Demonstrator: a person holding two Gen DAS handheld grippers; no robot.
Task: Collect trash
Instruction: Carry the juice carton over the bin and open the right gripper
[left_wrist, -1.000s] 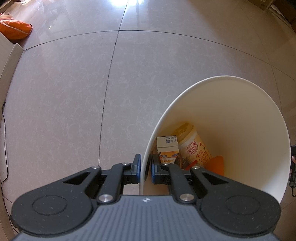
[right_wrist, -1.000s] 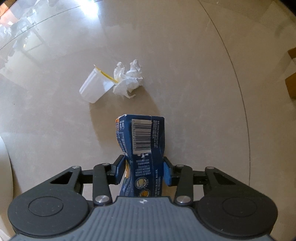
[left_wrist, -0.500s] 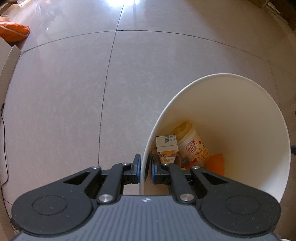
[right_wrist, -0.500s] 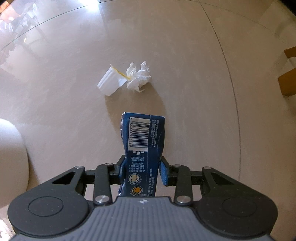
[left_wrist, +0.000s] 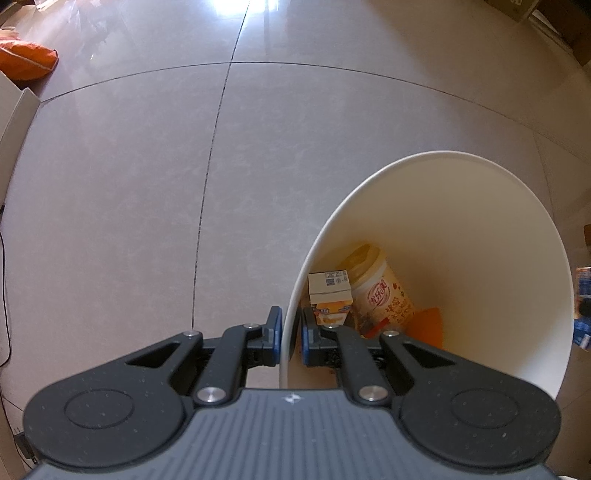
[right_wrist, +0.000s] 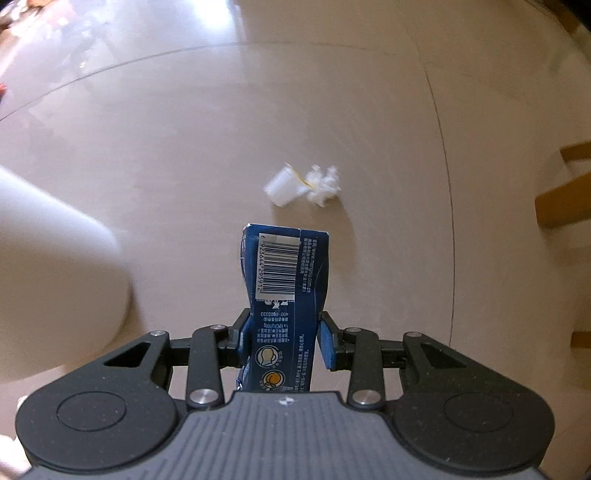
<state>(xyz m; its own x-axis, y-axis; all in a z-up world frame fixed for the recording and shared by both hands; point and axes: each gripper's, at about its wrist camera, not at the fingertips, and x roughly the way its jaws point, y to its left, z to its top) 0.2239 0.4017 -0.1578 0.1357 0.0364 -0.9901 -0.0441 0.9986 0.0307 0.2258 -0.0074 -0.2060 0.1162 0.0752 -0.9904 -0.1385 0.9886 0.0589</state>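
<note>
My left gripper (left_wrist: 289, 338) is shut on the near rim of a white trash bin (left_wrist: 517, 280), one pad outside the wall and one inside. Inside the bin lie a small carton (left_wrist: 330, 291), a yellow labelled cup (left_wrist: 380, 291) and an orange scrap (left_wrist: 430, 325). My right gripper (right_wrist: 282, 338) is shut on a dark blue drink carton (right_wrist: 286, 291) with a barcode, squeezed at its waist and held well above the floor. Below it on the floor lie a white plastic cup (right_wrist: 282, 186) and a crumpled tissue (right_wrist: 325, 184). The bin's white wall (right_wrist: 55, 266) shows blurred at the left of the right wrist view.
Glossy beige floor tiles with grout lines spread all round. An orange bag (left_wrist: 26, 62) lies at the far left, a black cable (left_wrist: 5, 295) runs along the left edge. Cardboard boxes (right_wrist: 565, 195) stand at the right of the right wrist view.
My right gripper has risen with the blue carton; the cup and tissue look smaller and farther, and the bin wall has come in at the left. The left gripper has kept still.
</note>
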